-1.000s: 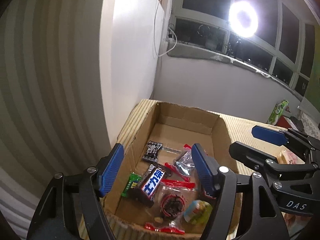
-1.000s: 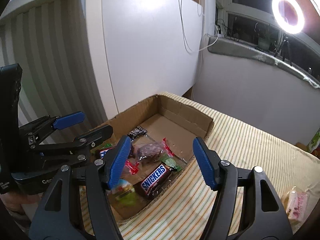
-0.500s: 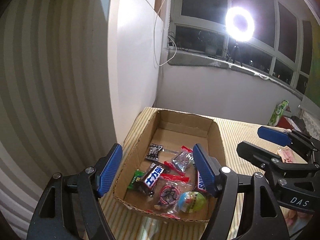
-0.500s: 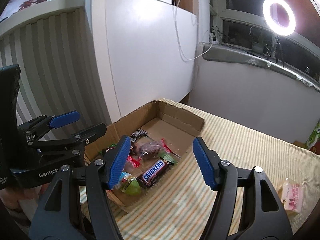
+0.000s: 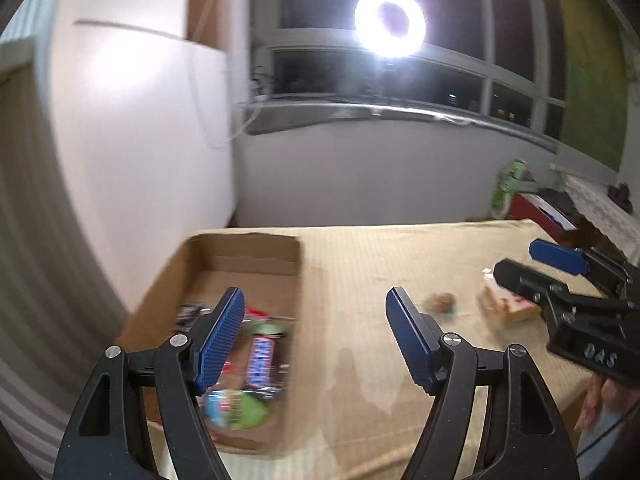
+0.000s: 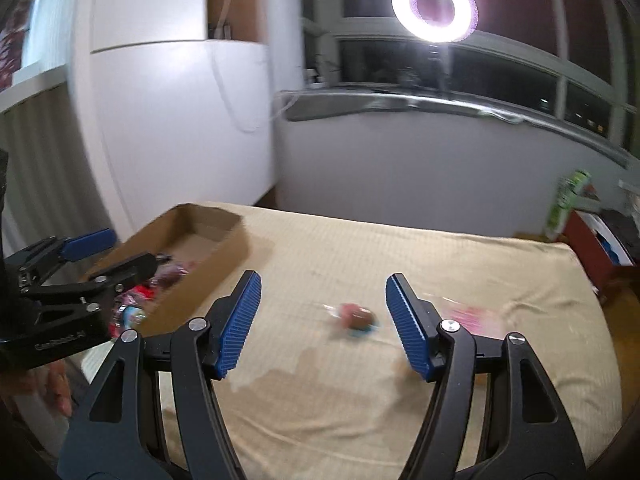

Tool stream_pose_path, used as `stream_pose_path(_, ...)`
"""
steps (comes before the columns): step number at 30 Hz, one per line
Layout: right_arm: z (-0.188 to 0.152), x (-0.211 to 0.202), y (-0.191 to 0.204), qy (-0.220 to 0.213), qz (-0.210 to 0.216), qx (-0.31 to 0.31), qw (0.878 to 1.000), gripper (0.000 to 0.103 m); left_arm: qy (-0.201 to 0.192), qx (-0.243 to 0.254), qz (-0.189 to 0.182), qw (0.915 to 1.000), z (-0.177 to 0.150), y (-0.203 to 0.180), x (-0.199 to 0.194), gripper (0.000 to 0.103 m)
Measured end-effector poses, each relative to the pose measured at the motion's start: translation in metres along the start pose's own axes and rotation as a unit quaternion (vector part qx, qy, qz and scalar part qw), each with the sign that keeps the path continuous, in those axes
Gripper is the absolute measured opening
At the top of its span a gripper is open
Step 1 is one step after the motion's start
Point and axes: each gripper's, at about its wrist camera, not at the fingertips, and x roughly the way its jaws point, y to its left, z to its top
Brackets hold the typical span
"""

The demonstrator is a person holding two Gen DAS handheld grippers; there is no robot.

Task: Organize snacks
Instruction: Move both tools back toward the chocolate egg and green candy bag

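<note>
A cardboard box at the table's left holds several wrapped snacks, among them a chocolate bar and a green-blue packet. It also shows in the right wrist view. My left gripper is open and empty, over the box's right wall. My right gripper is open and empty, above a small round wrapped snack on the cloth, also in the left wrist view. A pink packet lies to its right; it also shows in the left wrist view. Both views are blurred.
The table has a beige striped cloth. A white cabinet and grey wall stand behind it. A ring light shines at the window. A red box and a green packet lie beyond the table's right end.
Both grippers have swung right and pulled back from the box. The box now sits at the left of both views, and the loose snacks on the cloth have come into sight.
</note>
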Motion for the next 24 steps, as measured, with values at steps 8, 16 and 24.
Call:
stream_pose_path(8, -0.005, -0.013, -0.017, -0.005, -0.009, 0.01, 1.0, 0.068, -0.002, 0.012, -0.002, 0.9999, 0.002, -0.012, 0.001, 0.073)
stream_pose_path(16, -0.009, -0.002, -0.025, 0.004, -0.007, 0.014, 1.0, 0.068, 0.0, 0.018, -0.009, 0.9998, 0.001, -0.024, 0.006, 0.073)
stream_pose_path(24, -0.023, 0.06, -0.033, 0.053, 0.014, 0.024, 0.998, 0.068, 0.038, 0.023, -0.023, 0.9987, -0.008, -0.038, 0.048, 0.074)
